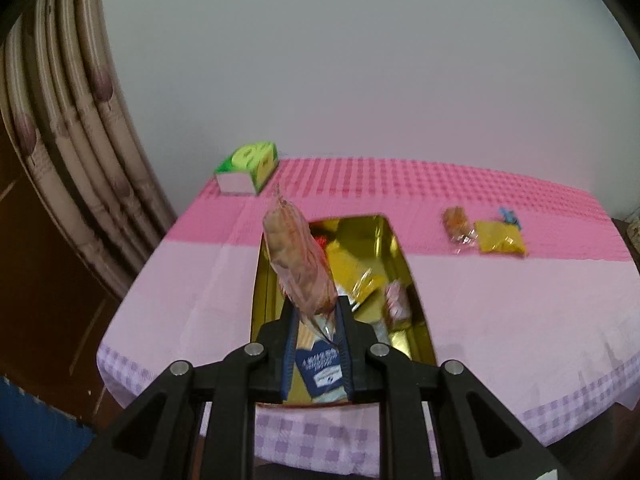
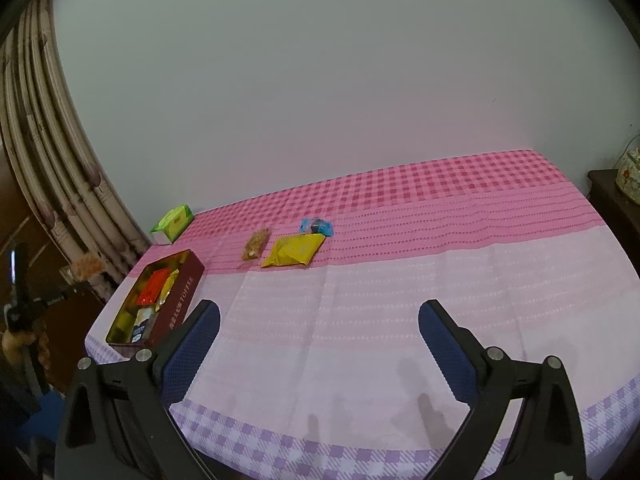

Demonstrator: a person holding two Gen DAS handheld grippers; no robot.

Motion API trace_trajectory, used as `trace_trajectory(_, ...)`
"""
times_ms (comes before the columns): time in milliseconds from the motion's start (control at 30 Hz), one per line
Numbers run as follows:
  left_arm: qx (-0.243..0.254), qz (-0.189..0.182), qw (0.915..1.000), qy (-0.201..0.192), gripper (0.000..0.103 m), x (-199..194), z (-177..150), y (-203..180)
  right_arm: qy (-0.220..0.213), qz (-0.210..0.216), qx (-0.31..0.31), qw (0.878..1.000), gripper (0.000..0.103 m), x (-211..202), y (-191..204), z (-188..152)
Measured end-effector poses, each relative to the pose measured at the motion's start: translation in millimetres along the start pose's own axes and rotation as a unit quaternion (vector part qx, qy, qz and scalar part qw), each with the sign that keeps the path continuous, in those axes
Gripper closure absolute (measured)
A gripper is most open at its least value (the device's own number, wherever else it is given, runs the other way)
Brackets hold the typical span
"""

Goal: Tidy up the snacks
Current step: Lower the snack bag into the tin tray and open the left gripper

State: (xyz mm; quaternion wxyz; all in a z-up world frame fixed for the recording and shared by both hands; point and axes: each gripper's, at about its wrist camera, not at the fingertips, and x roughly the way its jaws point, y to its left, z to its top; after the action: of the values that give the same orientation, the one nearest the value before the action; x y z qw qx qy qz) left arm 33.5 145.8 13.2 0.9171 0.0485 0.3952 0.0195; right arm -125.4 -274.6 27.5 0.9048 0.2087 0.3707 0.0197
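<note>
My left gripper (image 1: 316,316) is shut on a clear snack packet (image 1: 298,264) with brown pieces inside, holding it upright over the open gold-lined tin (image 1: 262,280). Several wrapped snacks lie in the tin, among them a blue packet (image 1: 322,368). In the right wrist view the same tin (image 2: 182,308) has dark red sides and sits at the table's left edge; the held packet (image 2: 86,266) shows beyond it at far left. On the cloth lie a clear nut packet (image 2: 255,245), a yellow packet (image 2: 294,251) and a small blue packet (image 2: 316,226). My right gripper (image 2: 318,336) is open over bare cloth.
A green tissue box (image 2: 173,223) stands at the table's back left corner. The pink and lilac checked tablecloth (image 2: 400,280) covers the table against a pale wall. Curtains hang at left. A dark side cabinet with a floral pot (image 2: 630,176) stands at right.
</note>
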Motion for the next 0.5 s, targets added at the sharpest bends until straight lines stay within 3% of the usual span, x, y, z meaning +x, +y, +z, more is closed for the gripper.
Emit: trace_trajectory(500, 0.008, 0.011, 0.9964, 0.084, 0.085, 69, -34, 6, 0.029, -0.011, -0.017, 0.999, 0.003, 19, 4, -12)
